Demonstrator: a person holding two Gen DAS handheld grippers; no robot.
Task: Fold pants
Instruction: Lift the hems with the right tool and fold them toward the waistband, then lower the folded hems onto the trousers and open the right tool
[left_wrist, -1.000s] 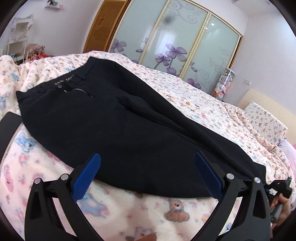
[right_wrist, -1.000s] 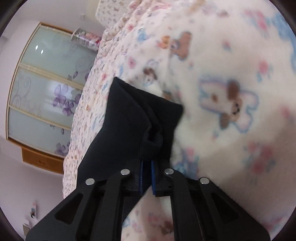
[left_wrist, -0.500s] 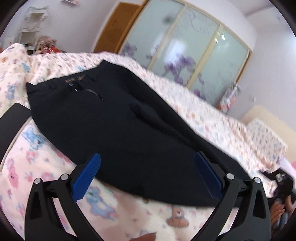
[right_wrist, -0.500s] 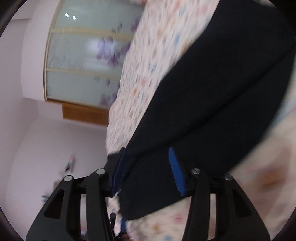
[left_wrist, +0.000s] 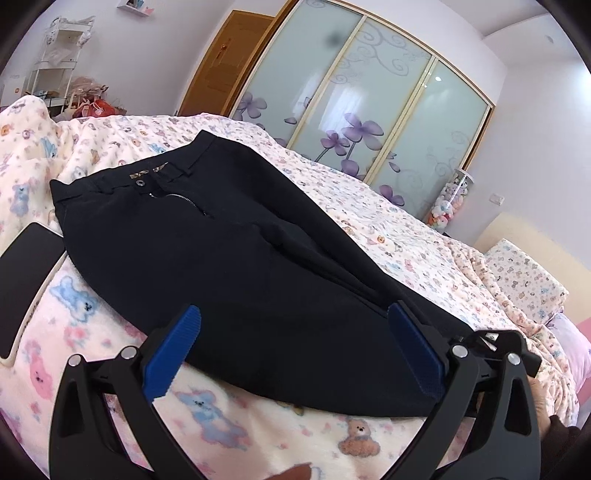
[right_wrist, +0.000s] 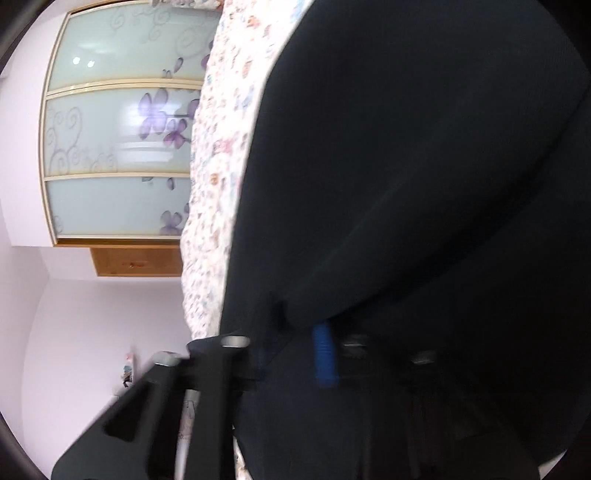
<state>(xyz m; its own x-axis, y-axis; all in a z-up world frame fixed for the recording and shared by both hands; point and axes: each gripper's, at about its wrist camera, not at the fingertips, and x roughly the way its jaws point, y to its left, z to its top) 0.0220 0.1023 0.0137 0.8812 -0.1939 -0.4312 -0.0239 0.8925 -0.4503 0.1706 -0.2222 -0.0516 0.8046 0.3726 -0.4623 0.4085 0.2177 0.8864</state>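
Observation:
Black pants lie flat on the teddy-bear blanket, waistband and zipper at the far left, legs running to the right. My left gripper is open, its blue pads hovering over the near edge of the pants, holding nothing. My right gripper looks shut on the pants' fabric, which fills most of the right wrist view; one blue pad shows, the other is hidden by cloth. The right gripper also shows in the left wrist view at the leg end.
A black tablet-like slab lies at the left beside the pants. A pillow sits at the far right. Sliding wardrobe doors and a wooden door stand behind the bed. A shelf stands far left.
My right gripper, shut on the leg hem a second ago, opened briefly and now grips cloth again; it has rolled sideways. The left gripper stayed open and barely shifted.

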